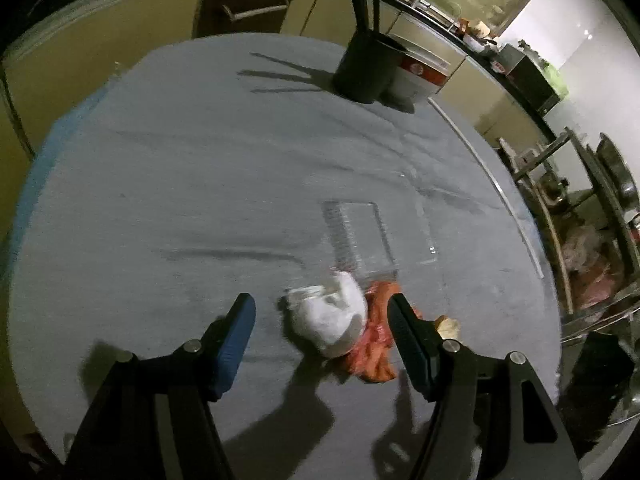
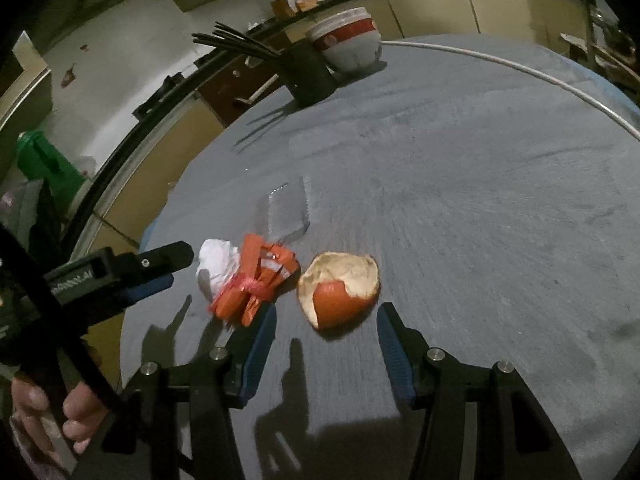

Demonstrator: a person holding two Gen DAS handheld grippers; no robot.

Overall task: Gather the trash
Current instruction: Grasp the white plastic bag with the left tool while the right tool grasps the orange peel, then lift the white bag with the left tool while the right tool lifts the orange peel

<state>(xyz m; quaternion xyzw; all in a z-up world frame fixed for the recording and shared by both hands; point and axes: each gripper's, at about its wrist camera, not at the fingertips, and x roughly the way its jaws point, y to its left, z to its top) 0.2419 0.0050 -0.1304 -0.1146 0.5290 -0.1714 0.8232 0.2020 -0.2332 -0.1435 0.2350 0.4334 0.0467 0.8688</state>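
Plainly, both the left gripper [image 1: 320, 316] and right gripper [image 2: 326, 324] gape empty. A clear tray [image 1: 360, 236], perhaps plastic, blurs behind the white wad [image 1: 332, 316] and orange peel [image 2: 340, 288].

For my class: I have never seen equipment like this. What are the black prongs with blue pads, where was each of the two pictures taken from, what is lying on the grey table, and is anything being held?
There is no robot here. A person holds a hand-held gripper in each hand, and each has a wide-angle camera looking along its two fingers. One picture comes from the left gripper, the other from the right gripper. The right view also shows the left gripper from the side and the person's hand on its handle.

On the grey table lie a crumpled white tissue, an orange wrapper, an orange peel and a clear plastic tray. Further back stand a dark cup of sticks and a white bowl.

Nothing is held: both grippers are open, the left around the tissue, the right near the peel.
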